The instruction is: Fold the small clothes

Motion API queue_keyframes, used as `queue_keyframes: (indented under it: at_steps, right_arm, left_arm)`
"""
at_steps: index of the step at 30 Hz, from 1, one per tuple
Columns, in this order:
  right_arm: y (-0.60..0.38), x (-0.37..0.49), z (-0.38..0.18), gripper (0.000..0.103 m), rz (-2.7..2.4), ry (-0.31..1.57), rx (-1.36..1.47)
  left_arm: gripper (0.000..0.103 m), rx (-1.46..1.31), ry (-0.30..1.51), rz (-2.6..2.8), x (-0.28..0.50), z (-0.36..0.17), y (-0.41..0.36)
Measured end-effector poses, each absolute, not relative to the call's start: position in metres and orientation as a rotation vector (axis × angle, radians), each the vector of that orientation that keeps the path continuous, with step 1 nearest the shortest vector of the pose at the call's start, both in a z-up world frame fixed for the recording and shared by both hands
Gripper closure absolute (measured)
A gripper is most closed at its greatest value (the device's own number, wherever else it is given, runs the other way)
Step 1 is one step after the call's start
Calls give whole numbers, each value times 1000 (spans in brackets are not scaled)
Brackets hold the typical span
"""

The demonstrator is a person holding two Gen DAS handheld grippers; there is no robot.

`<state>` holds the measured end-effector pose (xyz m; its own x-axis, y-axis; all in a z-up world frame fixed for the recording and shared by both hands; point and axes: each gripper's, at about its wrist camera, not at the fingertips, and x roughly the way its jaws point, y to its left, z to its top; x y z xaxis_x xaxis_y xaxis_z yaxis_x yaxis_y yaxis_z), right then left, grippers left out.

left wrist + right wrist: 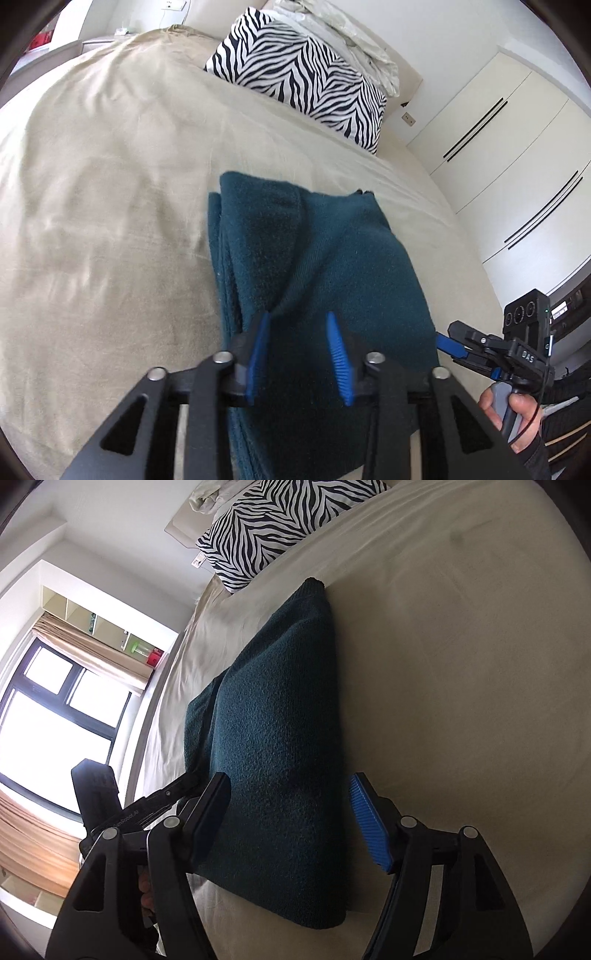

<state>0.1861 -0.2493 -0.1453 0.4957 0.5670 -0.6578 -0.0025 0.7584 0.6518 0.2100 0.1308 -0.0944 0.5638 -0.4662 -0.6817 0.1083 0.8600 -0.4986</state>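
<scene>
A dark teal garment [314,266] lies folded into a thick stack on the bed [110,221], on the beige sheet, nearer the foot than the zebra pillow [299,81] at the head; a crumpled pale duvet [343,37] sits behind that pillow. The left gripper [297,354] hovers over the near end of the fold, its blue fingers [338,354] spread apart and gripping nothing, the cloth showing between them. The right gripper [291,823] stands at the garment's other side, released too, one finger over the knit and the other over bare sheet; a hand [513,413] grips its handle. White wardrobe doors [517,155] line one wall; a window [55,709] with a curtain lights the opposite one.
</scene>
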Motion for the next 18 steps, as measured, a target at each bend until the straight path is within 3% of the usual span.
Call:
queue_keyframes:
  at_steps: [1, 4, 8, 13, 14, 18]
  right_arm:
    - [-249, 191, -145, 38, 376, 1008, 635]
    - [-249, 209, -148, 38, 377, 1037, 643]
    - [-244, 231, -163, 38, 391, 1099, 706]
    - [-224, 244, -169, 35, 397, 1124, 663]
    - [-222, 245, -170, 36, 393, 1123, 658]
    - [-212, 253, -169, 43, 370, 1136, 589]
  left_arm:
    - [24, -415, 900, -303, 207, -90, 138]
    - [24, -439, 942, -296, 215, -96, 153]
    - [37, -416, 1071, -331, 229, -124, 142]
    - [39, -424, 1105, -353, 241, -132, 127]
    - [48, -426, 1117, -350, 245, -133, 125]
    - [62, -400, 1154, -337, 258, -137, 114]
